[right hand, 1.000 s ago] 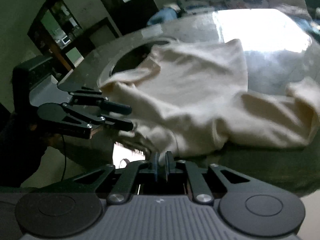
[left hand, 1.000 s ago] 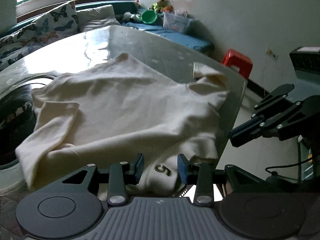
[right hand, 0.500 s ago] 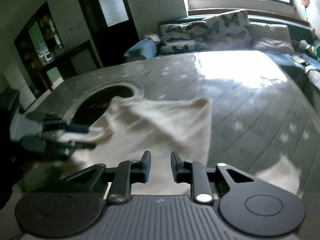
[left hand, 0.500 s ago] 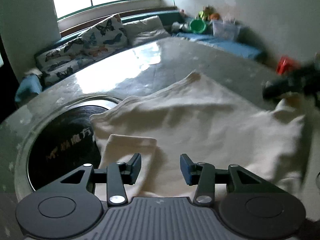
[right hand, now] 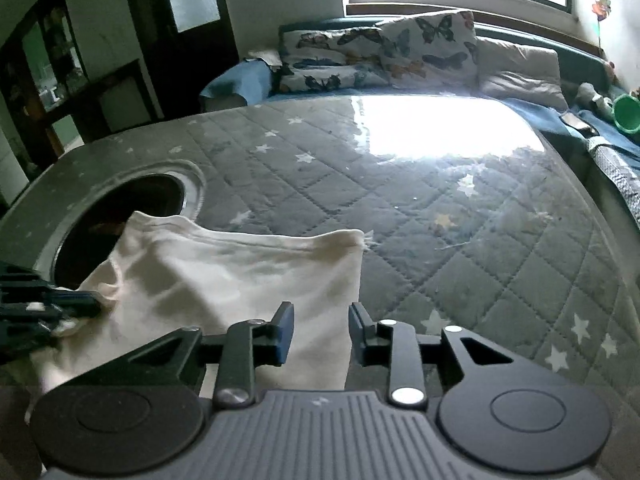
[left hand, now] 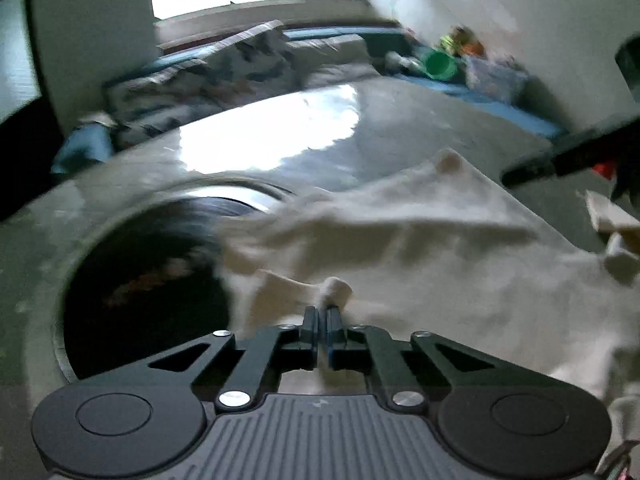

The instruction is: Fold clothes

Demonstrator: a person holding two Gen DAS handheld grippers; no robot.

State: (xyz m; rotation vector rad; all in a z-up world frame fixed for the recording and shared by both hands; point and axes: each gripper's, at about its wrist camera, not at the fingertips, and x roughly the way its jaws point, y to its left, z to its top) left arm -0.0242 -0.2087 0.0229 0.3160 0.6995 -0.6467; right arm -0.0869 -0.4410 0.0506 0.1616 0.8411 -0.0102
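Observation:
A cream shirt [left hand: 440,248] lies spread on the grey quilted table [right hand: 440,200], its left part draped over a round hole. My left gripper [left hand: 322,314] is shut on a pinched fold of the shirt's near sleeve, and a bump of cloth stands up just past the fingertips. My right gripper [right hand: 320,320] hovers over the shirt's [right hand: 224,276] right edge with its jaws opening; cloth lies below the gap and the pads do not press it. The left gripper [right hand: 60,304] also shows at the left edge of the right wrist view, blurred.
A dark round hole [right hand: 120,208] is sunk in the table's left side. A sofa with butterfly cushions [right hand: 400,56] runs behind the table under a window. A green bucket [left hand: 440,66] and toys sit at the back right. The table's right half is bare quilting.
My left gripper has swung left along the shirt and closed on a fold of the sleeve. My right gripper has let go of the hem, opened, and moved over the shirt's right edge.

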